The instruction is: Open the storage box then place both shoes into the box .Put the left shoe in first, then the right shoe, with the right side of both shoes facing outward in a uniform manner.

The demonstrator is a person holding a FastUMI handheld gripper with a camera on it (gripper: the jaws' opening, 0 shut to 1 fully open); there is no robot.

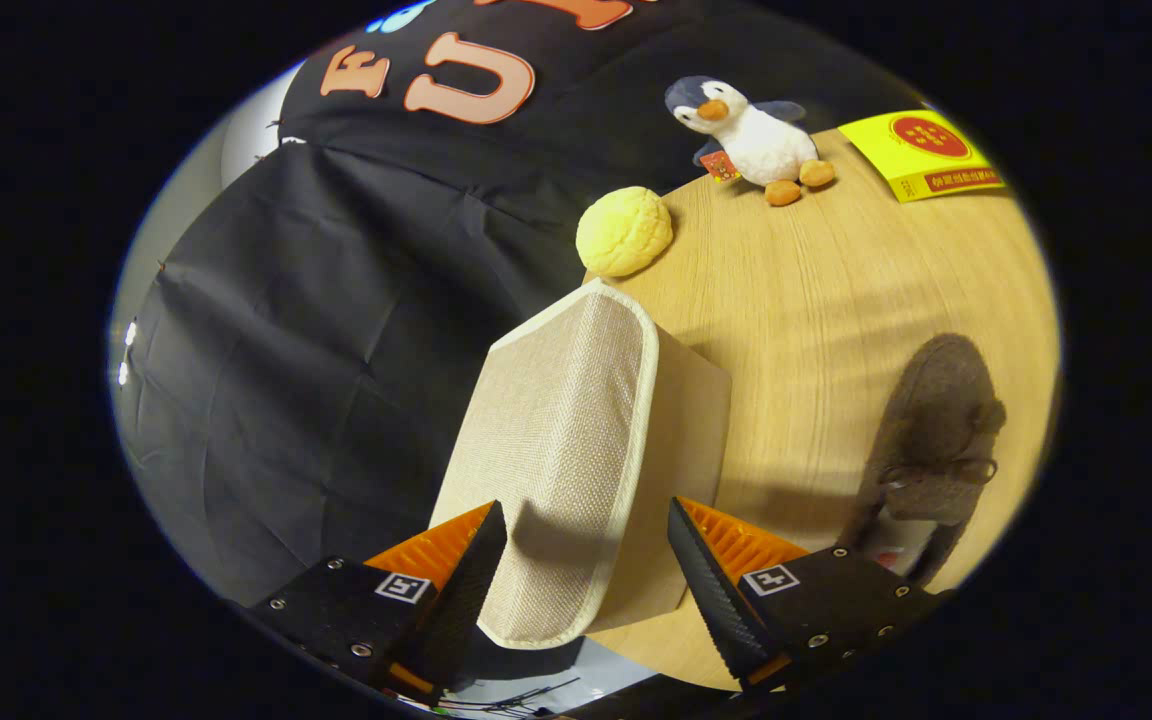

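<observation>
You are looking at the storage box (576,440), a beige woven-fabric box with a lighter piped edge running around its rounded lid, which is lying flat and closed against the paler plain side wall. The box is sitting on the wooden table (836,300) at the table's edge, next to the black cloth wall, and it is appearing strongly tilted because you are holding the camera rolled to 1 side. The gripper (586,560) is holding its 2 fingers spread wide, with the near end of the box between them; the lid's corner is lying just beside the left finger (466,580), while the right finger (706,580) is standing apart from the box's side wall. Whether either finger is actually touching the fabric cannot be told. 1 brown fuzzy shoe (936,440) with a small bow is resting on the table beyond the right finger, well apart from the box. Farther off, a round yellow bun-shaped toy (624,231) is sitting just behind the box, a plush penguin (751,135) is sitting beyond that, and a yellow packet (926,152) is lying near the penguin.
</observation>
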